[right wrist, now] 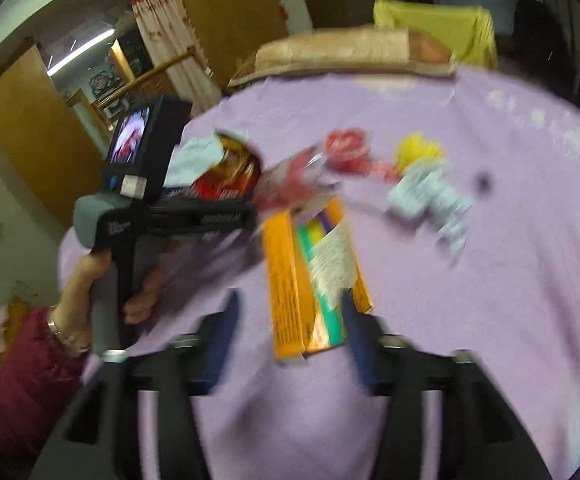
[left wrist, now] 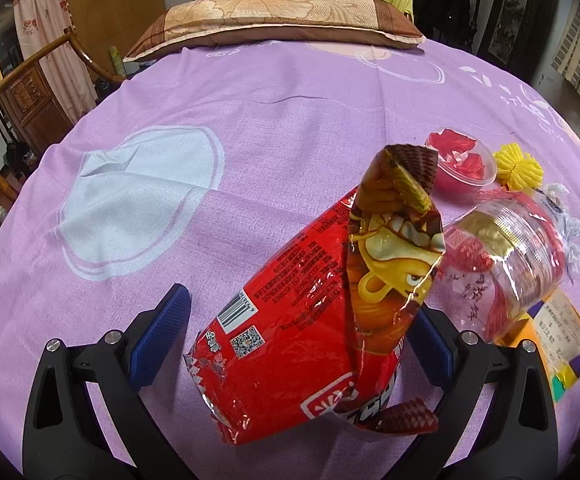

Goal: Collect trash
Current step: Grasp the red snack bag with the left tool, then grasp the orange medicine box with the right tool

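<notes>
Left wrist view: left hand-held gripper (left wrist: 302,344) gapes around the red snack bag (left wrist: 290,320) on the bed (left wrist: 250,112); right hand-held gripper (right wrist: 290,332), blurred, straddles the orange box (right wrist: 310,280) beside that bag, grip unclear

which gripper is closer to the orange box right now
Right. The right gripper has the orange box between its jaws. The left gripper sits beside it, around the red snack bag.

A lilac bedsheet (left wrist: 290,92) with pale printed shapes carries a red snack bag (left wrist: 290,320) with a barcode, an orange box (right wrist: 286,280), a yellow pom-pom (left wrist: 518,168) and a brown-gold floral pillow (left wrist: 278,20).
</notes>
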`<state>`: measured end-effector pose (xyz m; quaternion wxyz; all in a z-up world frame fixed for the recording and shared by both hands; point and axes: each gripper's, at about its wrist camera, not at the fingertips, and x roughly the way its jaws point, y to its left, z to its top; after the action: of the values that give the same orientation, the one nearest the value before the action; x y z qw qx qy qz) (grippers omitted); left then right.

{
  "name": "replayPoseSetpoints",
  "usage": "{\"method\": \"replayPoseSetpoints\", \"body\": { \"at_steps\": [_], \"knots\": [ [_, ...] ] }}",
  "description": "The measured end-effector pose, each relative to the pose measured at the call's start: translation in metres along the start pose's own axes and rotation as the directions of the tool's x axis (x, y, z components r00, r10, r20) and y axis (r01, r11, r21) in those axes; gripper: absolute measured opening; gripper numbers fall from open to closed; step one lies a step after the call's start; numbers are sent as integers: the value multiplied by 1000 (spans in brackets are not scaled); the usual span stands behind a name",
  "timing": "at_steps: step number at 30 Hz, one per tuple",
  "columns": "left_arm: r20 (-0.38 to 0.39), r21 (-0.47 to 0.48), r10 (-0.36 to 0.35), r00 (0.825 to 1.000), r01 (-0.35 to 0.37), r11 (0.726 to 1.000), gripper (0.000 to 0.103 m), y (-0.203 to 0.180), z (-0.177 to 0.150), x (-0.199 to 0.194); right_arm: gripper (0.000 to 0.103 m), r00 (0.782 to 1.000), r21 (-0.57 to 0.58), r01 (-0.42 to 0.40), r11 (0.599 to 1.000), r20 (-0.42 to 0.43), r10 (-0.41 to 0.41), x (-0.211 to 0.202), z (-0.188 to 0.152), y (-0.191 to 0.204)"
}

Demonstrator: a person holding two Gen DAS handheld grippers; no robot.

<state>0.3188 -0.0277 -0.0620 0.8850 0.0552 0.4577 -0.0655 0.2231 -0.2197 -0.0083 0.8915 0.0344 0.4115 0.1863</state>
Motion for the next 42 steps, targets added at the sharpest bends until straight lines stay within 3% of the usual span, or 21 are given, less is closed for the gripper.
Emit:
{"method": "replayPoseSetpoints", "body": {
  "at_steps": [3, 9, 16, 20, 23, 38, 40, 41, 42],
  "knots": [
    [0, 1, 0, 1000, 0, 1000, 98, 0, 0, 0, 79, 997, -3, 66, 998, 46, -66, -5, 1, -3],
    [-8, 1, -8, 1000, 8, 1000, 97, 2, 1, -2, 86, 998, 25, 61, 998, 16, -62, 5, 1, -10],
    [44, -52, 10, 999, -8, 999, 96, 13, 6, -13, 87, 998, 34, 65, 997, -4, -65, 12, -5, -11],
    [82, -49, -18, 996, 22, 999, 83, 14, 8, -20, 93, 997, 38, 73, 997, 3, -73, 17, -4, -13],
    [84, -22, -27, 996, 29, 999, 80, 9, 7, -20, 94, 997, 38, 73, 997, -5, -73, 23, -3, -14],
    [78, -25, -9, 997, 11, 1000, 80, 9, 6, -17, 95, 993, -28, 106, 994, -49, -107, 47, -3, 2],
    [79, -28, -12, 997, 14, 1000, 80, 11, 5, -17, 89, 992, -22, 119, 993, -44, -120, 47, -3, 0],
    [81, -29, -15, 997, 17, 999, 79, 11, 6, -18, 67, 991, -16, 126, 992, -41, -127, 46, -3, -1],
    [86, -30, -16, 996, 19, 999, 76, 12, 5, -19, 57, 992, -15, 122, 992, -42, -123, 45, -4, -2]
  ]
}}
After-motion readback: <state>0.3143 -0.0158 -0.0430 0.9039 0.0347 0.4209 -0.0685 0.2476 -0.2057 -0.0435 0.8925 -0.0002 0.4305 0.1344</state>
